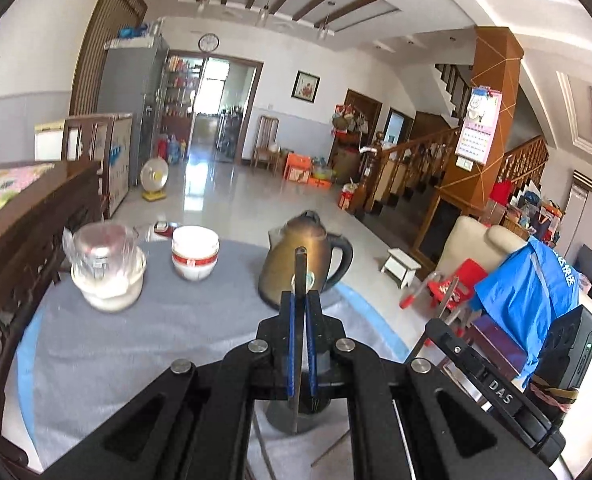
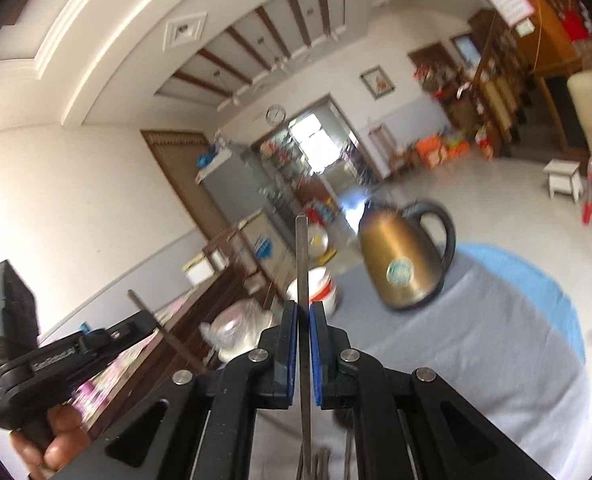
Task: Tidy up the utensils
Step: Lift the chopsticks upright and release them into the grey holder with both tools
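A matt grey cloth (image 1: 144,344) covers the table, and on it stand a glossy bronze-toned metal kettle (image 1: 292,264) with a black plastic handle and glazed white ceramic bowls (image 1: 195,256). Each thin steel utensil (image 2: 303,264) looks brushed and dull.

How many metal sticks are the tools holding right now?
2: one metal stick clamped in the left tool, one in the right tool. More may lie hidden below.

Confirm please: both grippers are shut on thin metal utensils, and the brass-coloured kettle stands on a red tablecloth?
Not quite. The tablecloth is grey with a blue edge, as the left wrist view shows. The left gripper, right gripper and kettle are as you say.
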The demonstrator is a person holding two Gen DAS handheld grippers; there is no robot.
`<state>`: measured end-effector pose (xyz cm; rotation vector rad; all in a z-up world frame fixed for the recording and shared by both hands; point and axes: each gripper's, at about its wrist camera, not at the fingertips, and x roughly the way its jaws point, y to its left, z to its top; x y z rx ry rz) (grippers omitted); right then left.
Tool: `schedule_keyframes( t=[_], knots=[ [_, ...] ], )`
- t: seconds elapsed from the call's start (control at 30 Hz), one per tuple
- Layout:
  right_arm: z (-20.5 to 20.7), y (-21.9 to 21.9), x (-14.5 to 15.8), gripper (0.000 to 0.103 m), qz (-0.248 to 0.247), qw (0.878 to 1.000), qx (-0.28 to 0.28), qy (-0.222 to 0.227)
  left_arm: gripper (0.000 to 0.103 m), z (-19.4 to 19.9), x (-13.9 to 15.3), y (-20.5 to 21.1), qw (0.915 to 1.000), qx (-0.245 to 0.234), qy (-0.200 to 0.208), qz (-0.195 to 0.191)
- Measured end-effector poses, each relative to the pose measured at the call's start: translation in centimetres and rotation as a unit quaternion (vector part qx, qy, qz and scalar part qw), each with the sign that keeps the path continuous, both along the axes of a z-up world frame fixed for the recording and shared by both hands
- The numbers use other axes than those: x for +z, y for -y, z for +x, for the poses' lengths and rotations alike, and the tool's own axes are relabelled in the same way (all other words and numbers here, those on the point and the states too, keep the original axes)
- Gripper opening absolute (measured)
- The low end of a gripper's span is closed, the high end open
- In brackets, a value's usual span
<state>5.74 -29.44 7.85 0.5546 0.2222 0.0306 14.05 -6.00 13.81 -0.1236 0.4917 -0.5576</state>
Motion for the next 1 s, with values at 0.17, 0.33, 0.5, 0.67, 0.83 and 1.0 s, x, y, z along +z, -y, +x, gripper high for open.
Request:
schedule_keyframes(
  t=[0.17,0.33,0.5,0.67,0.83,1.0],
  knots=[
    [0.6,0.4,1.4,0.007,-0.029,0.996,-0.075,0.037,0.005,0.6,1.1,1.0,0.9993,0.016,0.030,-0.018],
    [2.4,-0.2,0.9,0.007,-0.057,0.991,-0.114,0.046,0.005,1.8,-0.6,2.8,0.9985,0.036,0.037,-0.020],
    [4.9,-1.5,-1.3,0.007,-0.074,0.994,-0.082,-0.001,0.005,3.5,-4.8,3.9,0.9991,0.041,-0.012,0.007],
    [4.7,-2.4,-3.9,0.010,-0.074,0.996,-0.039,-0.038,0.005,4.2,-8.5,3.7,0.9971,0.032,-0.060,0.035],
    [3.0,-2.3,-5.2,0.011,-0.046,0.997,-0.009,-0.062,0.045,2.6,-10.0,2.9,0.9955,0.024,-0.072,0.057],
    [-0.5,-1.3,-7.4,0.026,-0.009,0.999,0.010,-0.053,0.057,0.1,-11.0,0.5,0.9955,0.039,-0.048,0.071]
  ],
)
